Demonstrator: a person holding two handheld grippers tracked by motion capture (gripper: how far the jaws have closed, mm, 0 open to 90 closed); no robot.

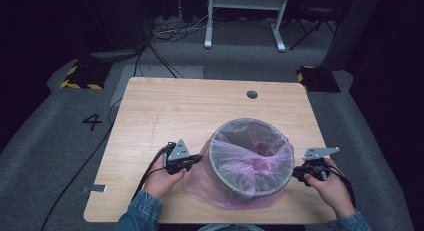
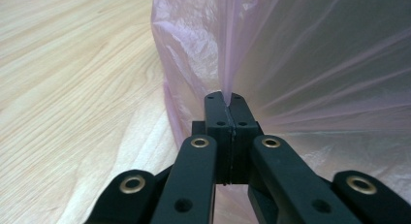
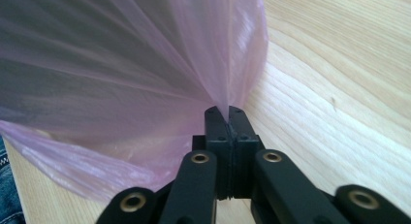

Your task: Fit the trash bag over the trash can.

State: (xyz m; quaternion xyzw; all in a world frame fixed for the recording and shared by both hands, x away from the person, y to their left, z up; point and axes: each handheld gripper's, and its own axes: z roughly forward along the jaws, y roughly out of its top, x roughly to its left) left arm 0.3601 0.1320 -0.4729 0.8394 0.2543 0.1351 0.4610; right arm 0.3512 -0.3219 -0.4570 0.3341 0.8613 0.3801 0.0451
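A grey bin [image 1: 250, 161] is seen on the near half of the wooden table [image 1: 165, 111], lined with a pink bag [image 1: 260, 163] that is draped over its rim and down the outside. The left gripper [image 1: 196, 160] is held at the bin's left side, jaws closed tight on a fold of the bag [image 2: 227, 83]. The right gripper [image 1: 296, 172] is held at the bin's right side, jaws likewise pinched on the bag [image 3: 225, 95]. The film is pulled taut from both pinch points. A round hole [image 1: 252, 94] is seen near the table's far edge.
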